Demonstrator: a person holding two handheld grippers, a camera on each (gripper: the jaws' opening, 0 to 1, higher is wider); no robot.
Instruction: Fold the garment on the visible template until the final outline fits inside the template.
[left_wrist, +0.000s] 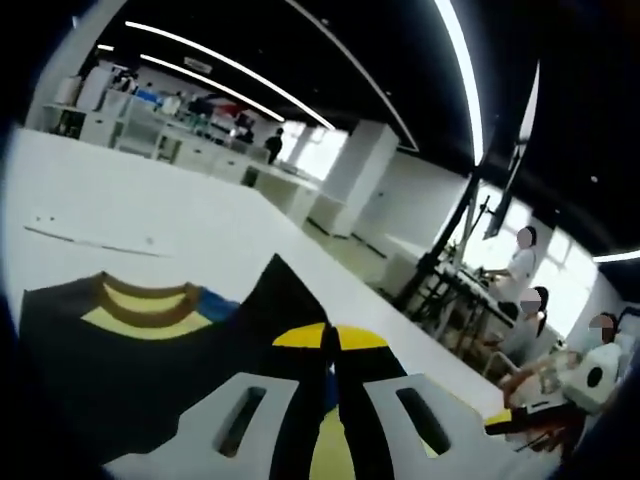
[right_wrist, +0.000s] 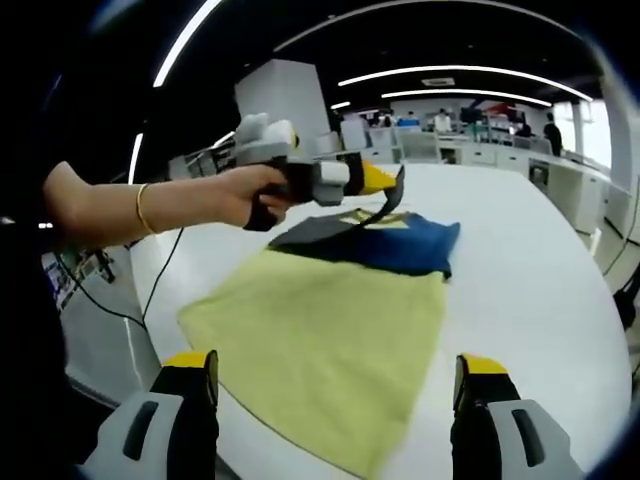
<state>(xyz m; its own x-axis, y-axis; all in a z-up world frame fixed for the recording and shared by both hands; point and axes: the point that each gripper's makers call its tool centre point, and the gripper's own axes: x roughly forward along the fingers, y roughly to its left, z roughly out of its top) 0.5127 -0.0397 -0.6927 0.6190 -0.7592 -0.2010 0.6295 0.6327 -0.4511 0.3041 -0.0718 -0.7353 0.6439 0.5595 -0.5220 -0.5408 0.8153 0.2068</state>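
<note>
A garment (right_wrist: 330, 330) lies spread on the white table (right_wrist: 540, 270), its near part pale yellow, its far part blue and dark. My left gripper (right_wrist: 390, 190), held by a hand, is shut on a dark edge of the garment at its far end and lifts that edge off the table. In the left gripper view the shut yellow tips of my left gripper (left_wrist: 330, 340) pinch dark fabric, and the garment (left_wrist: 120, 370) shows black with a brown-and-yellow collar (left_wrist: 145, 300). My right gripper (right_wrist: 335, 375) hovers open over the near yellow hem, holding nothing.
A faint thin line (left_wrist: 90, 240) marks the table (left_wrist: 200, 220) beyond the collar. A black cable (right_wrist: 150, 290) hangs off the table's left edge. People (left_wrist: 520, 265) sit by dark stands (left_wrist: 450, 250) past the table's right side. Desks (left_wrist: 190, 145) line the background.
</note>
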